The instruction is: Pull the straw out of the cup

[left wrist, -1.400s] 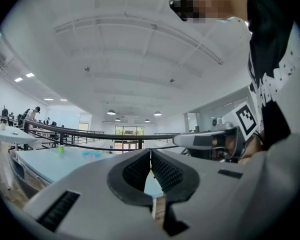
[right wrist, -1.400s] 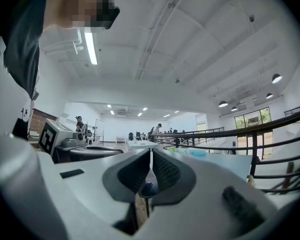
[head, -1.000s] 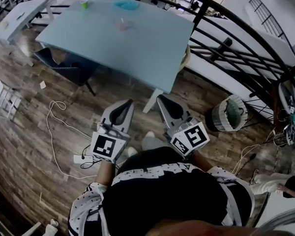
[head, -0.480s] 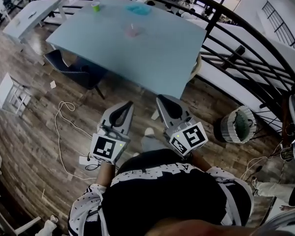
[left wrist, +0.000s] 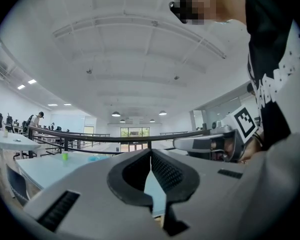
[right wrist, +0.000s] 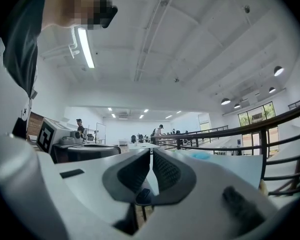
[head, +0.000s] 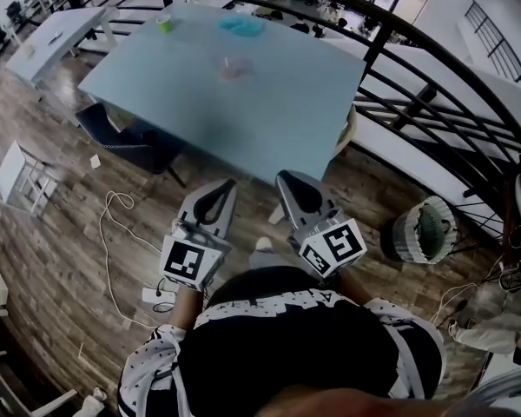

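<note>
A small pinkish cup [head: 232,66] stands far off on the pale blue table [head: 243,111]; it is too small to make out a straw. My left gripper [head: 229,182] and right gripper [head: 281,175] are held side by side close to my body, over the wooden floor and short of the table's near edge. Both are shut with nothing in them. The jaws of the left gripper [left wrist: 150,151] meet at the tip in the left gripper view. Those of the right gripper [right wrist: 151,151] do the same in the right gripper view.
A green cup [head: 166,24] and a blue object [head: 242,26] sit at the table's far side. A dark chair [head: 126,130] is tucked in on the left. A black railing [head: 417,102] runs behind. A white basket [head: 424,229] and a floor cable [head: 113,233] lie nearby.
The view has shifted as the person moves: the table sits lower and further right in the frame. Both grippers keep the same pose and stay shut.
</note>
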`<action>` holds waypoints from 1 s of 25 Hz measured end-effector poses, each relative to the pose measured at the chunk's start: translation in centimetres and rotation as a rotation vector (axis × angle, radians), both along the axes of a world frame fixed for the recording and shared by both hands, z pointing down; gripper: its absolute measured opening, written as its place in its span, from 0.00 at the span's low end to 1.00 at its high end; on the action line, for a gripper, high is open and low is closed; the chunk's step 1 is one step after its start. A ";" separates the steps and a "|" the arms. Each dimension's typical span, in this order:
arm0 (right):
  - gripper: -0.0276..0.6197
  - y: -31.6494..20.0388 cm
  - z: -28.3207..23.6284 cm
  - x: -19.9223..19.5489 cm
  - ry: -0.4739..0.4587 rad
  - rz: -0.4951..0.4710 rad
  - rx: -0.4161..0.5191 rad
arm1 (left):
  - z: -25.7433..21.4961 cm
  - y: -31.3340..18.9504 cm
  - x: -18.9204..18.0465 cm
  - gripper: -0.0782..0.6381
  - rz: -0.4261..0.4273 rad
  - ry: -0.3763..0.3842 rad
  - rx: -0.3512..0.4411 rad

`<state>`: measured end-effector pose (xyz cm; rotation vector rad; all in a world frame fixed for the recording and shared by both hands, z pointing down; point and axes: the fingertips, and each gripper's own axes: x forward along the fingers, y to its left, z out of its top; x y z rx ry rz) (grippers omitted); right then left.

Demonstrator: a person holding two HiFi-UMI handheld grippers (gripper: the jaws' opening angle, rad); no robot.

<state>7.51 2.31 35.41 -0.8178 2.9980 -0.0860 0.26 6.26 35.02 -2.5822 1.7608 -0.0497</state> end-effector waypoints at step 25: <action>0.09 -7.7 0.7 1.0 -0.047 -0.006 -0.019 | 0.1 -7.8 1.4 0.13 0.008 -0.059 -0.016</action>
